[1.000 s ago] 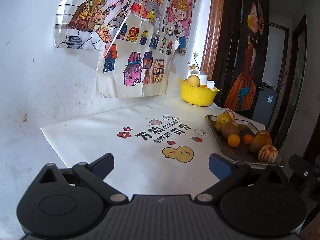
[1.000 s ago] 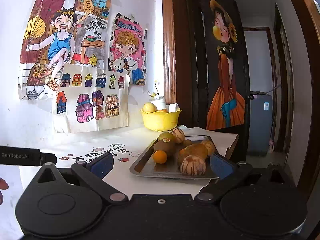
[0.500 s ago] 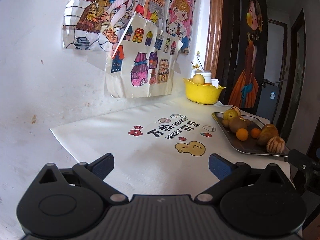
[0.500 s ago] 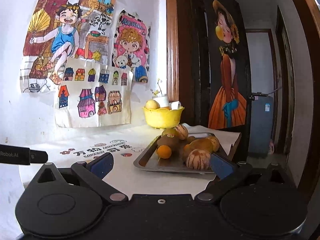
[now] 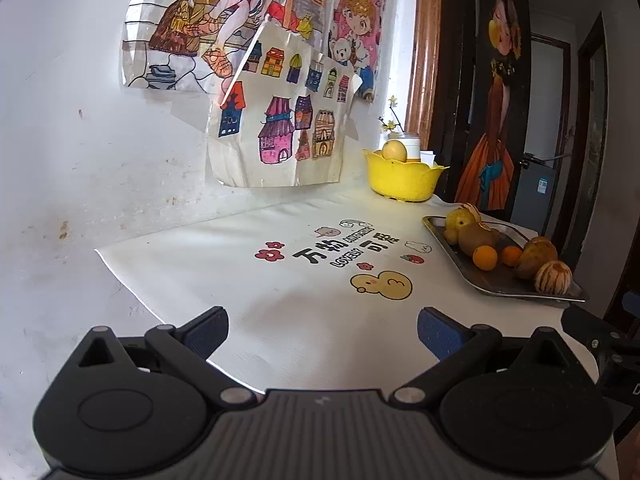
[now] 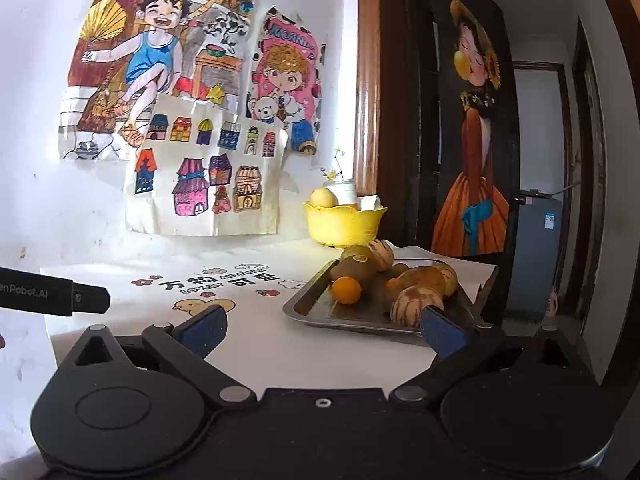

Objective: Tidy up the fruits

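The right gripper (image 6: 322,328) hangs just short of the metal tray (image 6: 312,304), its blue pads spread wide with nothing between them; the left gripper (image 5: 322,330) is likewise released and empty, hovering over the printed white cloth (image 5: 280,280) well to the left of the tray. The fruits are heaped on that tray at the right edge of the table: a striped melon (image 6: 412,308) nearest the right gripper, a small orange (image 6: 346,290) at the near left, a kiwi (image 6: 354,268) behind it (with a sticker on top). At the far end against the wall sits the yellow bowl (image 6: 344,224), already holding one pale yellow fruit (image 6: 323,198).

By my reading this is the approach before a pick, with sorting barely begun. The next move probably calls for the right gripper to advance over the tray rim, straddle one fruit, most likely the striped melon or the orange, and close gently enough that the round fruit does not roll away.
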The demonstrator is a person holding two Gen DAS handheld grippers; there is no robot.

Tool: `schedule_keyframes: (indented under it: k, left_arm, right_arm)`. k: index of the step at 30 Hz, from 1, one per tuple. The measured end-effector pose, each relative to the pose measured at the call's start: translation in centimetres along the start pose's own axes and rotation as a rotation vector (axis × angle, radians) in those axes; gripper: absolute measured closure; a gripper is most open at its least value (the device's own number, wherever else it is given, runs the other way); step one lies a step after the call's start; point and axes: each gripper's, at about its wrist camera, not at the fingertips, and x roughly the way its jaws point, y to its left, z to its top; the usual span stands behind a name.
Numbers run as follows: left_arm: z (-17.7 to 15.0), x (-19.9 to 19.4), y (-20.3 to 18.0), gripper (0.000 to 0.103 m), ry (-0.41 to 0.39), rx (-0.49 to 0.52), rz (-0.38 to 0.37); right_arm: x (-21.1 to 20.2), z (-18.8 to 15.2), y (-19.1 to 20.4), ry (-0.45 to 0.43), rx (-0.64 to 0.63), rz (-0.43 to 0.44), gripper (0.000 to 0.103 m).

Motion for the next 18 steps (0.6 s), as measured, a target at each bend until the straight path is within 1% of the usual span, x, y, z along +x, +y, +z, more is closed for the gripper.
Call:
schedule_keyframes:
  k: [12, 18]
  left_arm:
    - [-0.36, 0.19, 0.54, 0.000, 0.021, -0.001, 0.021]
    - [-0.46, 0.10, 0.75, 0.000, 0.019, 0.007, 0.034]
  right_arm:
    - [0.25, -0.30, 0.27, 0.027, -0.005, 0.007, 0.001]
    - [0.32, -0.48, 0.39, 0.039, -0.013, 0.013, 0.001]
